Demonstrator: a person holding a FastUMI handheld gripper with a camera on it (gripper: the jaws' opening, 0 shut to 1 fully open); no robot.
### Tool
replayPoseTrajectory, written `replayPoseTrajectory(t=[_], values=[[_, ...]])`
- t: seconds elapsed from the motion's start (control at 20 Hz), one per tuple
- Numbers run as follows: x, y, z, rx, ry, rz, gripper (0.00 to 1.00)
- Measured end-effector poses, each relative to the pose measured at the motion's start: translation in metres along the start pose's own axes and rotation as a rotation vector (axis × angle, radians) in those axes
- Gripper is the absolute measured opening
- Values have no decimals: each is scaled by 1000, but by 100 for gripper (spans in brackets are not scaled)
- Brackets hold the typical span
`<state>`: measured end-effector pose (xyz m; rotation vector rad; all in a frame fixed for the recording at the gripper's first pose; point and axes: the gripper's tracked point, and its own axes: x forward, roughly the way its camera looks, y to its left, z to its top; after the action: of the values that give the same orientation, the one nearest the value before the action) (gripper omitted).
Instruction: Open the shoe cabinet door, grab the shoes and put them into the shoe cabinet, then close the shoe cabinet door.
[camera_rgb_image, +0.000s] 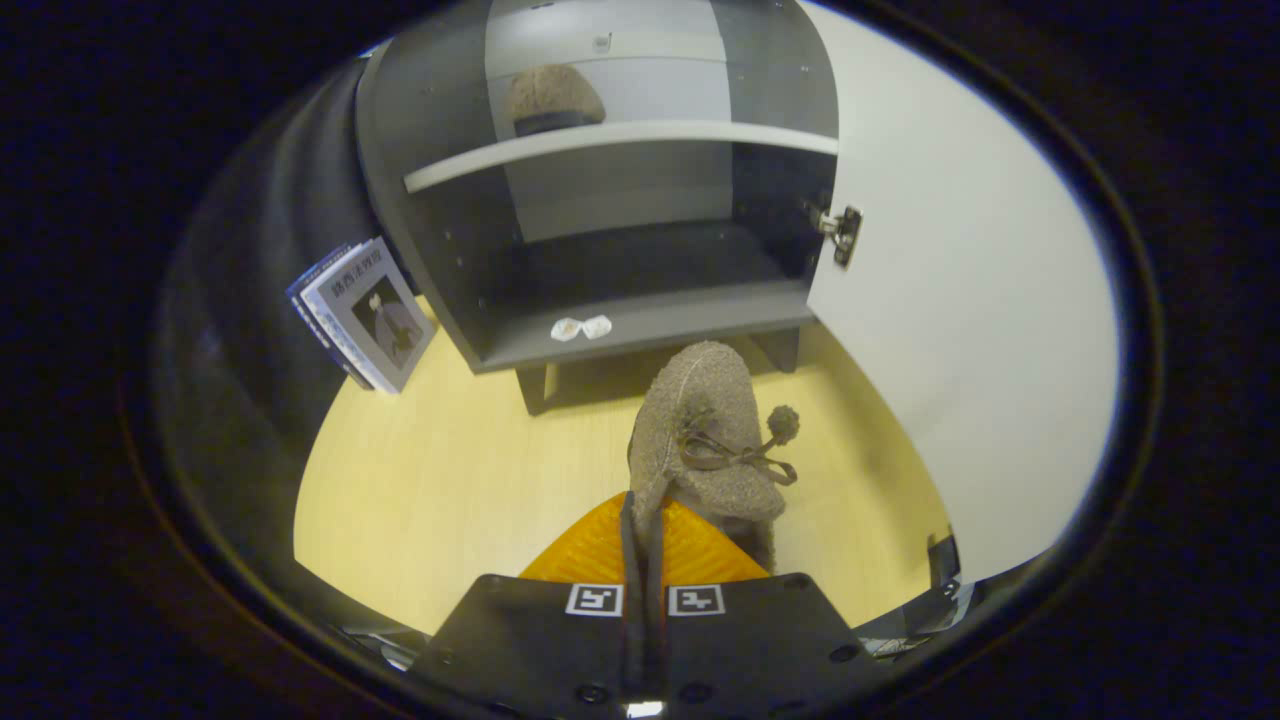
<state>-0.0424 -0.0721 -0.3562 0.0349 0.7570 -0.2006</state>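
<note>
Holding the fuzzy brown shoe (700, 430) by its heel edge, our tongs (643, 530) are nearly closed, both fingers pinching the thin collar wall between them. We see the shoe standing out just ahead of the fingers, toe pointing away toward the cabinet, its bow and pompom (782, 422) on top. We judge it light and soft: the felted upper will squash and sag, so the toe may droop, and a pinch on the collar could slip if we swing it. Taking hold deeper, where the heel meets the sole, would likely be firmer.

Beyond the shoe stands the shoe cabinet (640, 330), its lower shelf open and dark, two small pale scraps (581, 327) on its front lip. On the upper shelf (620, 140) we see the other shoe (553, 100) already resting. Off to the right of the tongs swings the open white door (960, 330) with its hinge (840, 230). Left of the cabinet a book (365, 315) leans on the pale wooden counter (450, 480).
</note>
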Motion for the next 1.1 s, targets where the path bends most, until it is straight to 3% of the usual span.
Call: replayPoseTrajectory(t=[0.35,0.7,1.1], values=[[-44,-11,95,43,-174,-44,3],[-77,-30,191,5,-320,-80,3],[-53,-32,279,-76,-366,-53,3]])
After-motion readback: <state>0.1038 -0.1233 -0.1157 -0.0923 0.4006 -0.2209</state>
